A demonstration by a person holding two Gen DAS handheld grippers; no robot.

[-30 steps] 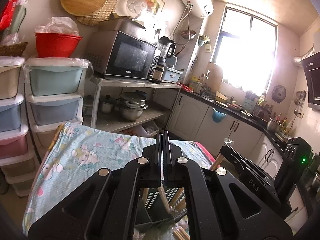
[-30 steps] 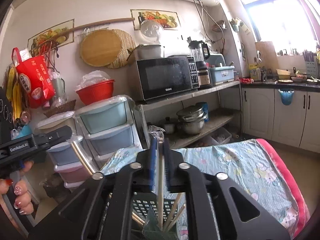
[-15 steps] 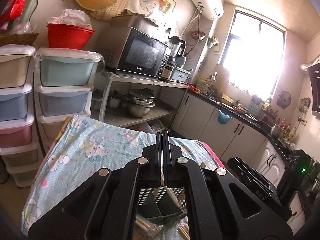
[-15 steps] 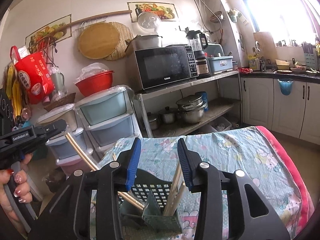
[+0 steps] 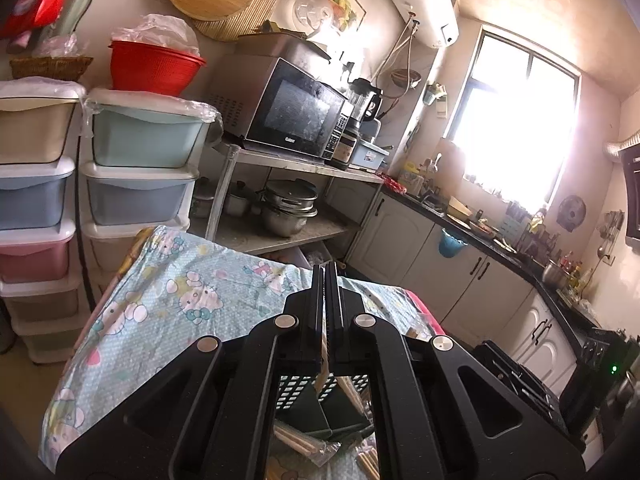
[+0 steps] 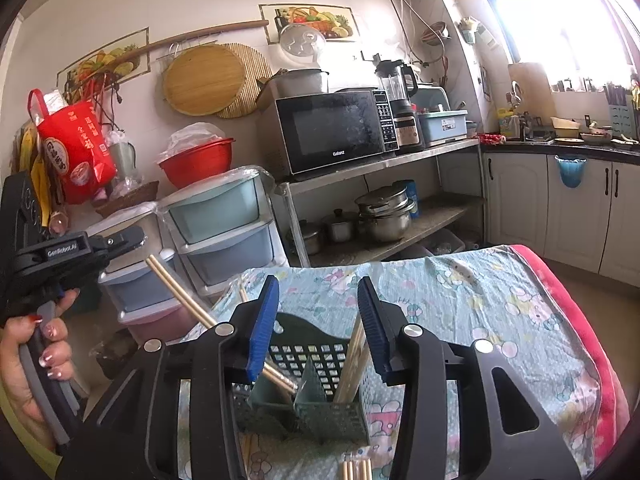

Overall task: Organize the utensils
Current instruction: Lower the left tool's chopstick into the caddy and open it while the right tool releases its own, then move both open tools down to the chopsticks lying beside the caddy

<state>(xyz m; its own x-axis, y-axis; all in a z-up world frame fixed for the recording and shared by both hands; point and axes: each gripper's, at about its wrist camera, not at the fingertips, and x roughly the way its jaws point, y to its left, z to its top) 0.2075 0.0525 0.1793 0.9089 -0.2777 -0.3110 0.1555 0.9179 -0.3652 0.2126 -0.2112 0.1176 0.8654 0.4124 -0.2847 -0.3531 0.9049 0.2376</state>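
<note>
Over the green caddy (image 6: 304, 392) we find chopsticks (image 6: 354, 364) delivered, right gripper (image 6: 316, 320) opening empty, left gripper (image 5: 325, 300) clamping a pair (image 6: 180, 296), more lying loose (image 6: 356, 468).

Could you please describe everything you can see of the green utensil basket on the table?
The basket is dark green perforated plastic with a raised, curved back wall and slanted solid dividers splitting it into compartments. It stands upright on the cartoon-print tablecloth. Pale wooden chopsticks lean in its right compartment, and another pair slants into the left one from the left gripper. More chopsticks lie on the cloth in front. The right gripper hovers over it, blue-padded jaws apart, not touching it.
</note>
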